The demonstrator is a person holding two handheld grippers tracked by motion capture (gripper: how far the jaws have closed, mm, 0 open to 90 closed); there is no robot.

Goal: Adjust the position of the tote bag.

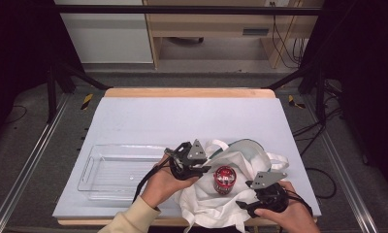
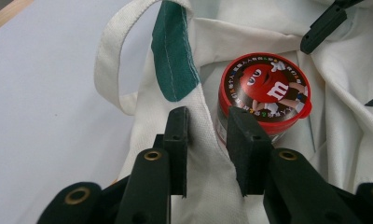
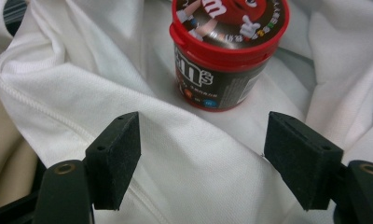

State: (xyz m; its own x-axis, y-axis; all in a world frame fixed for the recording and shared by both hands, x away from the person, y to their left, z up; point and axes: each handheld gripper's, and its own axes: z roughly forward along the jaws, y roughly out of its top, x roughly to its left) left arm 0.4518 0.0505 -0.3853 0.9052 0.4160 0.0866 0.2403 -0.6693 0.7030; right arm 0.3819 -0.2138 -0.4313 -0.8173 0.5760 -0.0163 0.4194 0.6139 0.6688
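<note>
Two grippers work a white cloth bag (image 1: 216, 196) on the surface (image 1: 148, 121). The left gripper (image 2: 208, 140) has pinched a fold of the bag's edge; the right gripper (image 3: 203, 158) hangs open above the cloth. Between them the candy jar (image 1: 225, 179) stands upright inside the bag, red lid up, long axis vertical. Tugging the cloth could tip the jar, or the thin fold could slip free.

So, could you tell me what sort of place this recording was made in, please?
Probably a lab data-collection station, not a home: a pale-covered wooden table stands inside a black metal frame, loose black cables trail across the grey floor, and a person's hand works a black handheld gripper.
</note>
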